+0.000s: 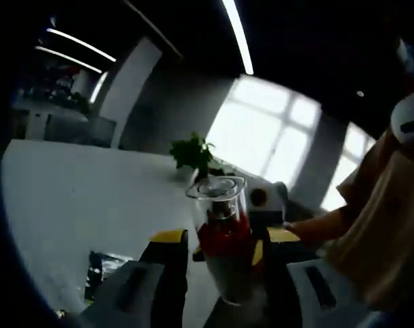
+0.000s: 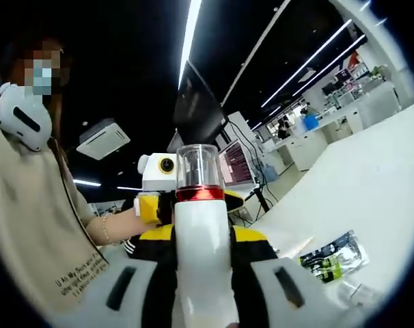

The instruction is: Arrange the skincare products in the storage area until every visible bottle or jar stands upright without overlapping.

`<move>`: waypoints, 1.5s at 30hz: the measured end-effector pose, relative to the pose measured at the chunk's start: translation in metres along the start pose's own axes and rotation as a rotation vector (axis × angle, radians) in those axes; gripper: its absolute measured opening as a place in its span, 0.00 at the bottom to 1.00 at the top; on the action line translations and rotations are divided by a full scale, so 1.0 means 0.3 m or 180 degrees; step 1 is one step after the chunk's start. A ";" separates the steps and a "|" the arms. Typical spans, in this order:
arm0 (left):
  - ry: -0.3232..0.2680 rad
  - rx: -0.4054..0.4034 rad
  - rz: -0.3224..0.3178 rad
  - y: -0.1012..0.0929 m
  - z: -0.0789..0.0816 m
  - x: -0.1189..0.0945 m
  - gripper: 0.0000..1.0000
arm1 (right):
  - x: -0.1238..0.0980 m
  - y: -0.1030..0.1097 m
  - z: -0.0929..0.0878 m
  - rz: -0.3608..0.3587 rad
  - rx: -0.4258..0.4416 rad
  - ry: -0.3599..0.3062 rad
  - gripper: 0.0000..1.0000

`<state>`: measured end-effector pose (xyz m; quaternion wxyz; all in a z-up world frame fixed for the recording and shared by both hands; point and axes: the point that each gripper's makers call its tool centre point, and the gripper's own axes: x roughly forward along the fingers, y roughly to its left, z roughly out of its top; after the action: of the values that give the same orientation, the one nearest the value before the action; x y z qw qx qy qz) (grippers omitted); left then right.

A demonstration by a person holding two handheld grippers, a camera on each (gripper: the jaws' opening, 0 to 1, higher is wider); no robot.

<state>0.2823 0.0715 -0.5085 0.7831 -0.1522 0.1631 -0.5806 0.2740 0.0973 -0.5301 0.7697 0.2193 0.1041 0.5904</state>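
Up off the white table point(image 1: 70, 198), in the left gripper view, the bottle point(image 1: 224, 236) with a clear cap and red band stands between the left gripper point(image 1: 221, 249) jaws, beside a potted plant point(image 1: 192, 154). Right gripper view: right gripper point(image 2: 201, 260) clamps that bottle point(image 2: 201, 232); a packet point(image 2: 333, 256) lies on the table point(image 2: 371, 184).

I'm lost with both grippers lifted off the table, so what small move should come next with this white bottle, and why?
Probably lower the white bottle with the red band and clear cap upright onto a bare part of the white table, beside the dark sachet. The right gripper is clamped on it in the air, with the left gripper right behind it.
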 end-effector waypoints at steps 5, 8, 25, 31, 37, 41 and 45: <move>-0.0059 -0.0021 -0.0063 -0.012 -0.002 0.003 0.29 | -0.004 0.008 -0.007 0.0027 0.0041 0.0003 0.29; -0.0064 0.0011 -0.0044 -0.011 -0.004 0.007 0.28 | -0.008 0.002 -0.008 0.0007 0.0046 -0.0020 0.30; 0.0137 0.0870 0.0342 -0.055 0.096 0.091 0.25 | -0.019 -0.035 0.085 -0.0632 -0.1159 0.0473 0.35; 0.0036 0.1023 0.0290 -0.078 0.156 0.135 0.23 | -0.053 -0.047 0.135 -0.0777 -0.1579 0.0621 0.36; 0.0126 0.1117 0.0178 -0.111 0.159 0.177 0.23 | -0.103 -0.047 0.160 -0.0884 -0.1645 0.0793 0.35; 0.0100 0.1134 0.0111 -0.118 0.190 0.211 0.23 | -0.131 -0.056 0.199 -0.0837 -0.1750 0.0893 0.35; 0.0117 0.1225 0.0072 -0.115 0.225 0.258 0.23 | -0.157 -0.081 0.241 -0.0822 -0.1892 0.1026 0.34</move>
<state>0.3029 -0.0089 -0.4391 0.8010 0.0129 0.0650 -0.5950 0.3121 0.0318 -0.4822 0.8418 -0.1250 0.0747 0.5198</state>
